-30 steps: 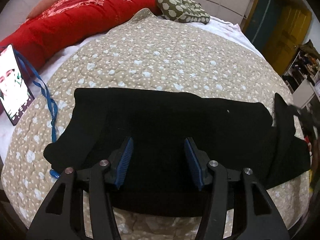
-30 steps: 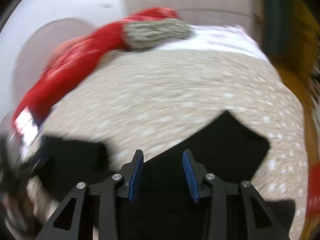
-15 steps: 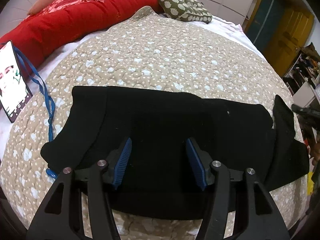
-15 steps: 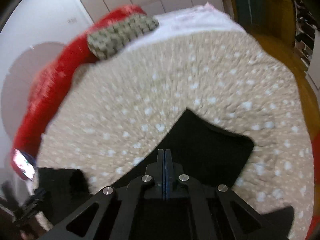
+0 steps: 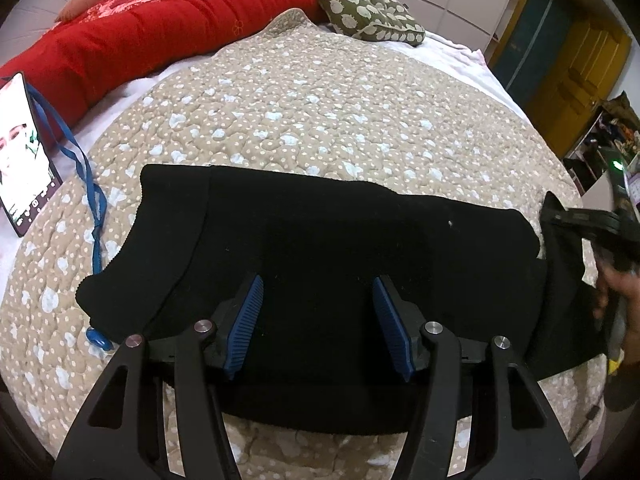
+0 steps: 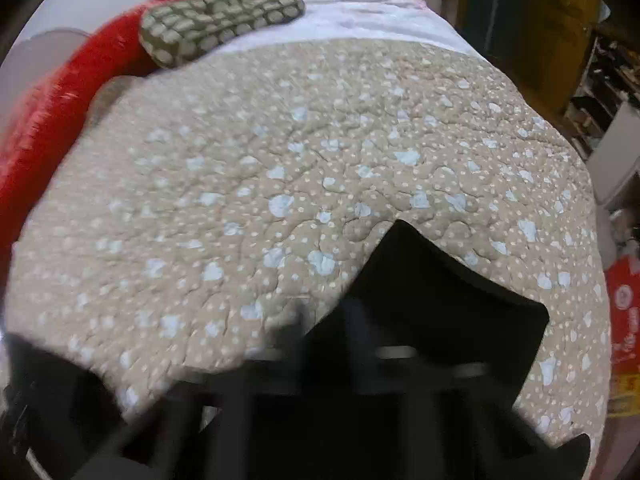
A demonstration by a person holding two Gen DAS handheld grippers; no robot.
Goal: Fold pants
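Black pants [image 5: 340,240] lie flat across the near part of a beige dotted quilt [image 5: 300,100], running left to right. My left gripper [image 5: 318,280] hovers open just over their middle, nothing between its blue pads [image 5: 248,320]. At the right edge my right gripper [image 5: 568,216] is shut on the right end of the pants, which stands up from the quilt in a raised flap. The right wrist view is blurred by motion; there that end of the pants [image 6: 440,300] shows as a black corner pointing away, and the jaws are smeared.
A lit phone [image 5: 20,152] with a blue lanyard [image 5: 88,208] lies at the left of the bed. A red duvet [image 5: 160,20] and a green patterned pillow [image 5: 368,12] sit at the far side. A hand [image 5: 624,292] holds the right gripper. Shelves and a red box [image 6: 624,312] stand past the right edge.
My right gripper closed its jaws and dropped toward the end of the pants, coming into the left wrist view. The left gripper stayed in place, open.
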